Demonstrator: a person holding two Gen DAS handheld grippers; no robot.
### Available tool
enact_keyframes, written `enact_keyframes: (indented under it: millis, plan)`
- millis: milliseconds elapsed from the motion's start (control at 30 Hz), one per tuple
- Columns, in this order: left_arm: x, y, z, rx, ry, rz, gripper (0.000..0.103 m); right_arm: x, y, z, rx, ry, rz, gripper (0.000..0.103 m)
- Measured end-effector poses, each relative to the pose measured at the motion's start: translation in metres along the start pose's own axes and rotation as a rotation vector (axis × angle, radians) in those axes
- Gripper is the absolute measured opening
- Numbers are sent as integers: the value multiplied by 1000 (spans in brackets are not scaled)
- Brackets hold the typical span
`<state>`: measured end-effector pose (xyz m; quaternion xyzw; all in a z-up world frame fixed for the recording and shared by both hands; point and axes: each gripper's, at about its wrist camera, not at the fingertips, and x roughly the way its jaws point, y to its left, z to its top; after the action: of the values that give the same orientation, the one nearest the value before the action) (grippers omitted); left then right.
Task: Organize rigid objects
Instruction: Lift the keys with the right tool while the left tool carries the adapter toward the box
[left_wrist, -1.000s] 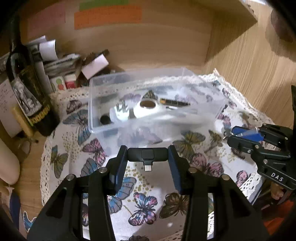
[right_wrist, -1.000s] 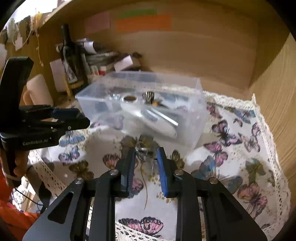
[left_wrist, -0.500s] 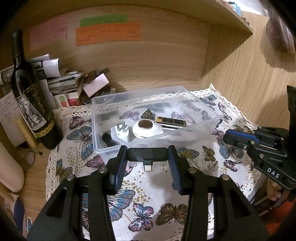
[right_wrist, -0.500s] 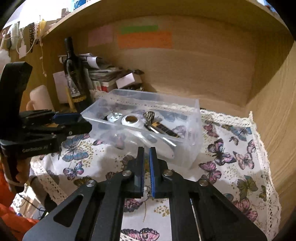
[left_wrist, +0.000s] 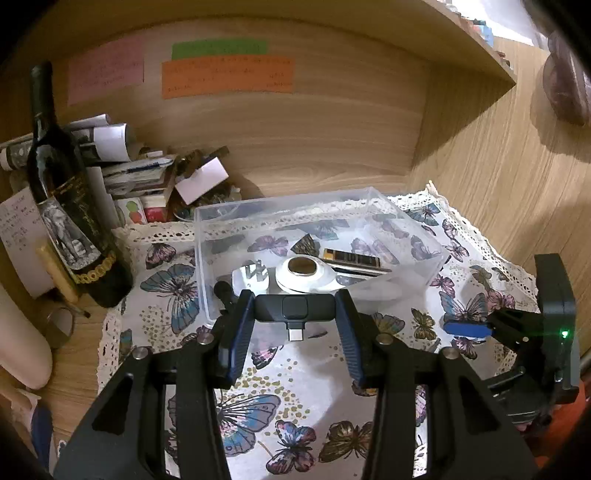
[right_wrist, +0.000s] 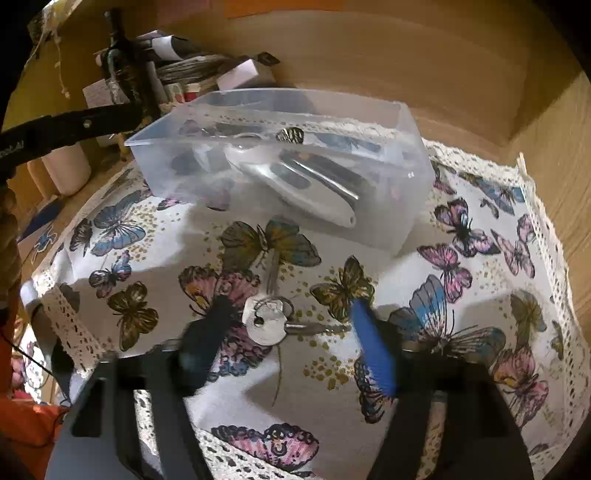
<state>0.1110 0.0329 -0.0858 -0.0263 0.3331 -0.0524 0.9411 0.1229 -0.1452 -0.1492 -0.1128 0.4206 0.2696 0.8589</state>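
Left gripper (left_wrist: 295, 325) clamps a black adapter (left_wrist: 294, 309) — right gripper (right_wrist: 291, 332), spread wide, straddles keys (right_wrist: 266, 324).

Clear bin (left_wrist: 207, 258) open-topped and reachable from above, wine bottle (left_wrist: 62, 206) crowding its left side

Shiny metal keys (right_wrist: 266, 325) lie on a matt printed cloth (right_wrist: 461, 280) with a lace edge. The box (left_wrist: 413, 229) is clear smooth plastic, the bottle (left_wrist: 66, 206) glossy dark glass, the back wall (left_wrist: 314, 140) grained wood with matt paper notes (left_wrist: 227, 75).
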Motion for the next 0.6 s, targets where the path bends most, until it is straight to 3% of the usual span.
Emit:
enact_keyframes:
  millis: [167,267,600]
  plan:
    - [6,-3,-3,6,17,1,44,11,-7,-9,16,51,6,71]
    - [7,-2,-3,1,17,0,44,8,-4,-14,-9,23,-16,59]
    - [4,-2,0,6,1,10,44,-9,-4,-8,20,-44,-29,58]
